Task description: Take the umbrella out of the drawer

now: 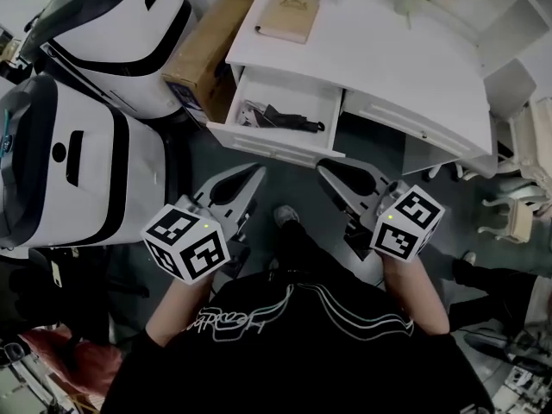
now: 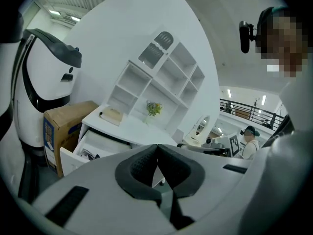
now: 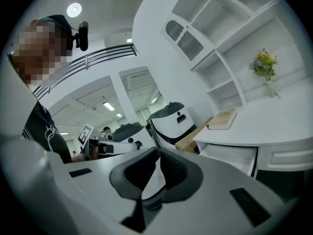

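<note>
The left gripper (image 1: 255, 176), jaws pressed together on nothing, hangs in front of the open drawer (image 1: 269, 141) at the desk's (image 1: 388, 50) left end. The dark umbrella (image 1: 289, 117) lies inside the drawer. The right gripper (image 1: 325, 168), jaws also together and empty, is level with the left gripper and clear of the drawer.

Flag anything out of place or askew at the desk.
Nothing spilled or damaged. Only the drawer stands pulled out, with the black umbrella lying slantwise inside. The book on the desk lies flat.
</note>
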`<move>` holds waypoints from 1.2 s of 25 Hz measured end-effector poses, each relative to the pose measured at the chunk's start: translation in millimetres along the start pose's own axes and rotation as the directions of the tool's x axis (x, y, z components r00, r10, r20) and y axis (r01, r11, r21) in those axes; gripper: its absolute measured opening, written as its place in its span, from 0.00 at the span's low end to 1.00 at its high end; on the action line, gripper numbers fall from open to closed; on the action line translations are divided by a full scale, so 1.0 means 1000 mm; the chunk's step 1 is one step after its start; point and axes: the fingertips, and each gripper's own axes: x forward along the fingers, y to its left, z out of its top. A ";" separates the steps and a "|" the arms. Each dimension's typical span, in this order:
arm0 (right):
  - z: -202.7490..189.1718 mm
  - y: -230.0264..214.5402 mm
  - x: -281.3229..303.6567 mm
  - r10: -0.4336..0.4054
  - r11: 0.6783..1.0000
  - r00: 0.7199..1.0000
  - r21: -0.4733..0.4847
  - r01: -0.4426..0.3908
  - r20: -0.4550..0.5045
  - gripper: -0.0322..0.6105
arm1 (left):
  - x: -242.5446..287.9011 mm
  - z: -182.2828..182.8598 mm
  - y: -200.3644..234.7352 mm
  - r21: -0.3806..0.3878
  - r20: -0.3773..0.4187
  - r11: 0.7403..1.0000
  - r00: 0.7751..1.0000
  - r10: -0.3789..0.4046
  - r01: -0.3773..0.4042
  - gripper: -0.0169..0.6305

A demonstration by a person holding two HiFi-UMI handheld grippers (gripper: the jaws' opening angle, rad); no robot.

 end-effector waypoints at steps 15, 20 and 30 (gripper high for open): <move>-0.008 -0.160 0.119 0.028 0.990 0.947 -0.121 -0.070 -0.320 0.14 | 0.108 0.055 0.123 -0.129 -0.046 0.980 0.988 0.147 -0.152 0.06; -0.033 -0.193 0.149 0.009 0.986 0.908 -0.150 -0.079 -0.419 0.26 | 0.109 0.058 0.146 -0.149 -0.038 0.971 0.982 0.184 -0.187 0.06; -0.101 -0.241 0.213 -0.094 0.942 0.774 -0.307 -0.133 -0.626 0.39 | 0.113 0.065 0.202 -0.204 -0.078 0.956 0.977 0.198 -0.210 0.06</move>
